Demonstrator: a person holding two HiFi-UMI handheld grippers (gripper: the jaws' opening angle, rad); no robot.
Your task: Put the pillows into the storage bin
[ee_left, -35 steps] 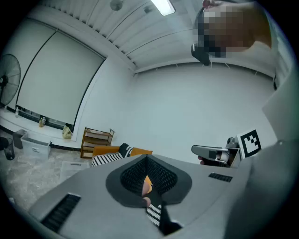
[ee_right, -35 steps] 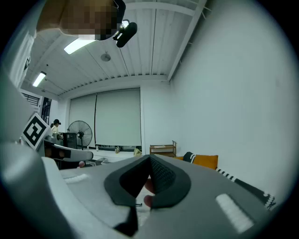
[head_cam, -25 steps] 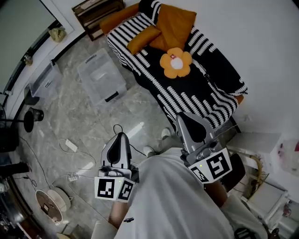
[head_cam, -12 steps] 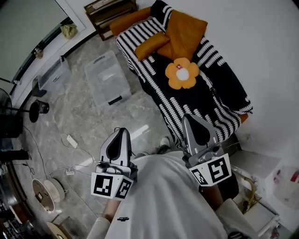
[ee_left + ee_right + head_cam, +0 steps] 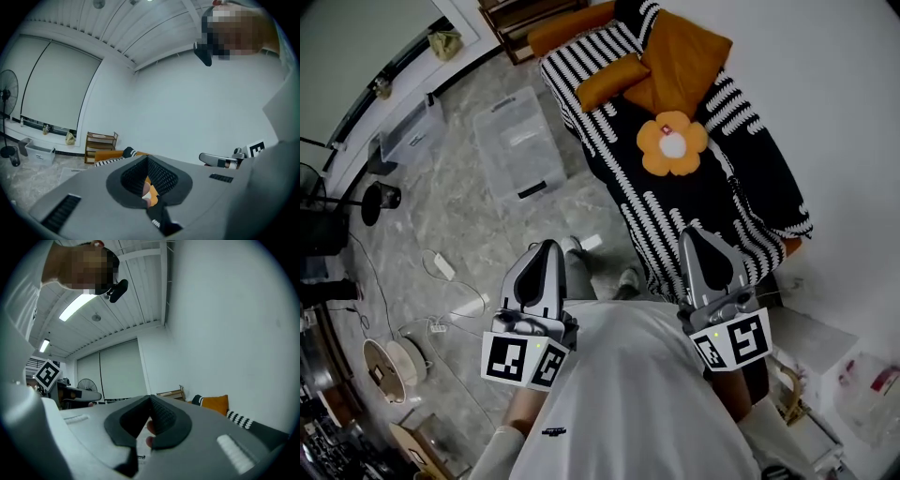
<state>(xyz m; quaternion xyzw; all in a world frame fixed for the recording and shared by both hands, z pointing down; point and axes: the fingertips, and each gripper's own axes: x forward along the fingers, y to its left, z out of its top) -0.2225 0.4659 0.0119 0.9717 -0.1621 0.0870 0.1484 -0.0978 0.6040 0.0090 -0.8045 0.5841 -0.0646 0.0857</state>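
A clear storage bin [image 5: 517,141] stands on the grey floor [image 5: 450,216], just left of the striped bed [image 5: 741,178]. The left gripper [image 5: 547,248] hangs over the floor, its jaws pressed together on nothing. On the bed lie a small orange pillow [image 5: 614,80], a flower pillow [image 5: 672,145] and a large orange pillow [image 5: 680,56], well apart from both grippers. The right gripper [image 5: 694,234], over the bed's near edge, is also closed and empty.

Glossy stone floor [image 5: 469,234], clear plastic bin [image 5: 517,141], cloth pillows [image 5: 614,80].
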